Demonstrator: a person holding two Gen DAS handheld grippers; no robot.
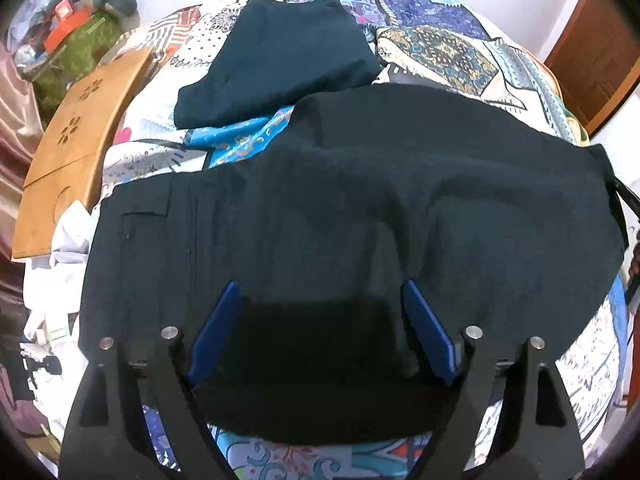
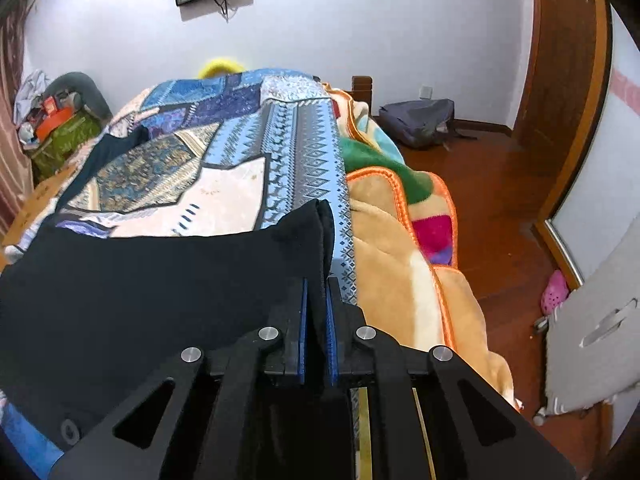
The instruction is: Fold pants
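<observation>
Right wrist: right claw (image 2: 316, 300) pinching pants (image 2: 160, 280); left claw (image 1: 320, 312) spread.

Matt dark cloth pants (image 1: 360, 208) on a patterned cloth bedspread (image 1: 440, 48).

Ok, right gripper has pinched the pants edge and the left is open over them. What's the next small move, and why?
Probably close the left gripper on the cloth between its fingers. Its jaws stand wide apart with the black pants draped between them, while the right gripper is already shut on the pants' bunched edge. With both ends held, the fabric could be lifted and folded evenly across the patchwork bedspread.
</observation>
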